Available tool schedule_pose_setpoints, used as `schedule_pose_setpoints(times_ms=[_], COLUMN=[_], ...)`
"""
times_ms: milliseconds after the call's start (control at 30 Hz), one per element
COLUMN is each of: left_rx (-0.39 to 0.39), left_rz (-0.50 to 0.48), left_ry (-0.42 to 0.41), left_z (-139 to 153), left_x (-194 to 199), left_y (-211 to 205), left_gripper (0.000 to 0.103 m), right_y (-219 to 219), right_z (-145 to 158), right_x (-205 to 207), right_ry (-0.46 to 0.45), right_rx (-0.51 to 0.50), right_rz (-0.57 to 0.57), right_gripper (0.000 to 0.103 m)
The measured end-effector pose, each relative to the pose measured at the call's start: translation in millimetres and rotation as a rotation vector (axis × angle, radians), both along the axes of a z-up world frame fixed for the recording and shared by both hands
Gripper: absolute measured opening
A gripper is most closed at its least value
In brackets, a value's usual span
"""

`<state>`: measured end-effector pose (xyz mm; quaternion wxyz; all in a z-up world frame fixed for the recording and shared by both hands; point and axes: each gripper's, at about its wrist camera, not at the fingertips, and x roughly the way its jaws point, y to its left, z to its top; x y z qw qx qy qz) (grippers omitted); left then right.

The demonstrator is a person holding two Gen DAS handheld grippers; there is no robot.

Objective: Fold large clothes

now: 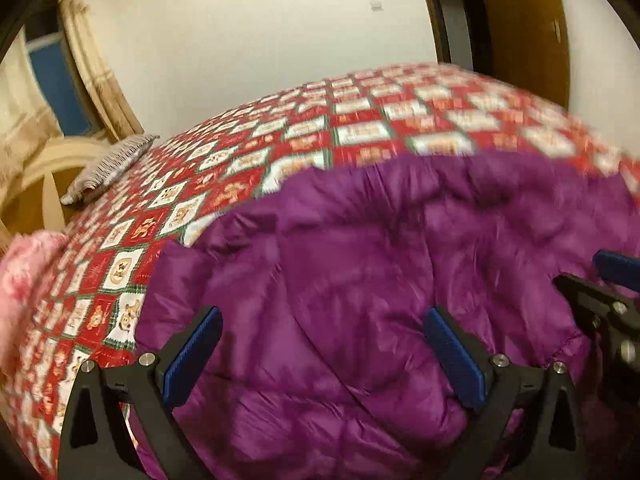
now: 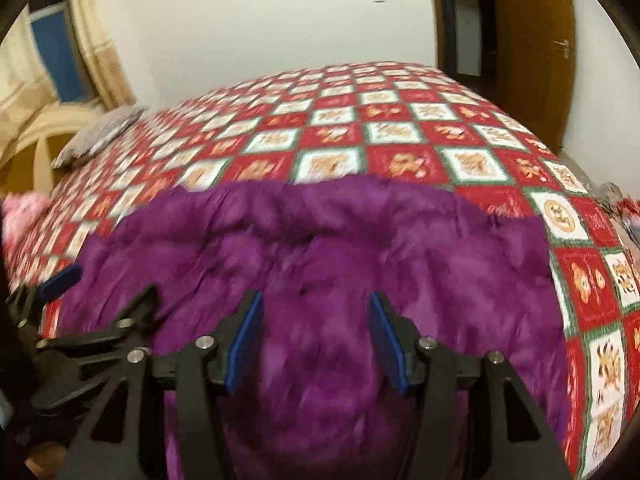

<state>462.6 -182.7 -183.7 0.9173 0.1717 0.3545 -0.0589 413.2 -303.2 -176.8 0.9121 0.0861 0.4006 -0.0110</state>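
Left wrist view showed a purple padded garment (image 1: 360,280) spread over the near part of a bed covered by a red-and-white checked bedspread (image 1: 248,152), its far edge lying rumpled across the squares. The left gripper (image 1: 326,354) hung over the garment with its jaws spread wide and nothing pinched between the blue pads (image 1: 456,356); whether the pads brushed the fabric below was unclear (motion blur softened both pictures). At the right edge of that view part of the right gripper (image 1: 608,292) showed, just beside the left one. Right wrist view had the right gripper (image 2: 316,344) over the middle of the garment (image 2: 320,248), its jaws parted about halfway with only fabric seen beneath the gap, nothing clamped. The left gripper (image 2: 76,304) appeared at that picture's left edge. A grey pillow (image 1: 108,168) lay at the far left of the bed, a pink cloth (image 1: 28,276) nearer, and a wooden door (image 2: 532,48) stood beyond.
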Motion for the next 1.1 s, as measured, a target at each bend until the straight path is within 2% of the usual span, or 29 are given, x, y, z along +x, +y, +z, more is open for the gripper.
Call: schedule_pose_setpoints(times_ms=[67,167,333,1100], left_rx=[0.012,-0.011,-0.036,-0.03], left_rz=[-0.001,0.004,0.006,0.009], left_ry=[-0.003,0.028,0.033,0.017], left_z=[-9,-14,-17,-18], left_x=[1,6,7,4], left_y=[-3,0,4,2], left_gripper=[0.101,0.102,0.102,0.102], right_y=[7,10,11,13], right_z=[-16,-28,-32,-35], right_x=[-4,-4,-2,-7], right_ry=[0.011,-0.01,-0.021,-0.036], right_rx=[-0.046,-0.09,-0.099,-0.115], right_rz=[0.012,0.018,0.007,-0.002], right_gripper=[0.054,0.054,0.054,0.054])
